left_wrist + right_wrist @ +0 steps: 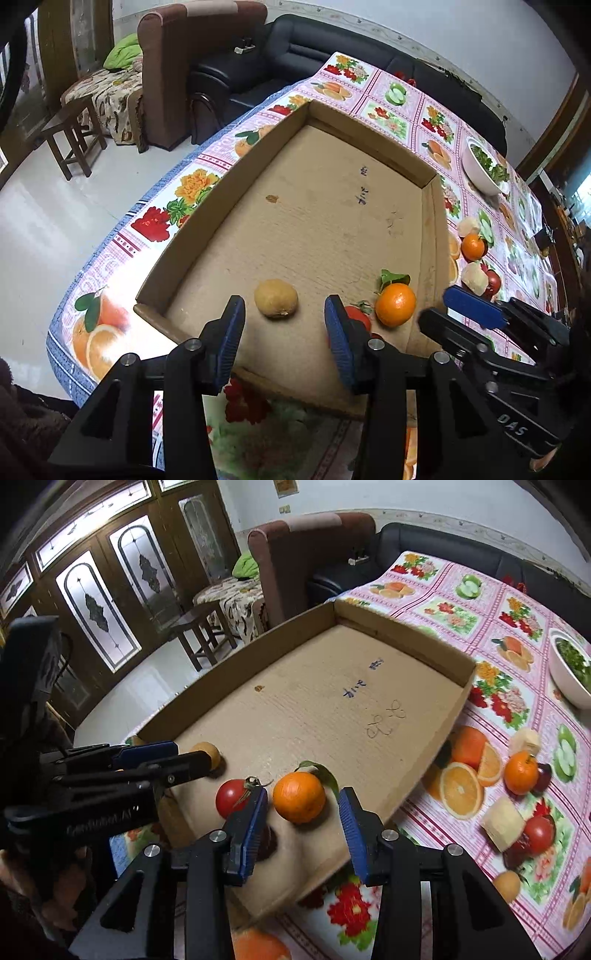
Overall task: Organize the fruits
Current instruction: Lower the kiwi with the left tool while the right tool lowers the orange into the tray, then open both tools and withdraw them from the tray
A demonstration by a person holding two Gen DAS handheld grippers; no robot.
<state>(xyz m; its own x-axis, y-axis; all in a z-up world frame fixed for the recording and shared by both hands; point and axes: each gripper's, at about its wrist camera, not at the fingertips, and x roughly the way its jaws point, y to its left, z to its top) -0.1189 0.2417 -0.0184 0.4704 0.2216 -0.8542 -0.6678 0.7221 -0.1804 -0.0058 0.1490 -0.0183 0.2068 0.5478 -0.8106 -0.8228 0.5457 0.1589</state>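
Observation:
A shallow cardboard tray (221, 206) lies on the fruit-print tablecloth. Near its front edge sit a tan round fruit (276, 298), a red tomato (356, 315) and a leafy orange (395, 304). My left gripper (284, 332) is open, and the tan fruit lies just past its fingertips, untouched. In the right wrist view my right gripper (303, 823) is open around the orange (299, 796), with small gaps to both pads. The tomato (232, 797) rests left of its left finger. A dark fruit (267, 843) is partly hidden under that finger. The left gripper (173, 757) reaches in by the tan fruit (210, 755).
To the right of the tray, on the cloth, lie another orange (521, 771), pale peeled pieces (504, 823), a tomato (539, 829) and a brown fruit (508, 886). A white bowl of greens (569, 672) stands at the far right. Sofas and a wooden stool (70, 140) are beyond the table.

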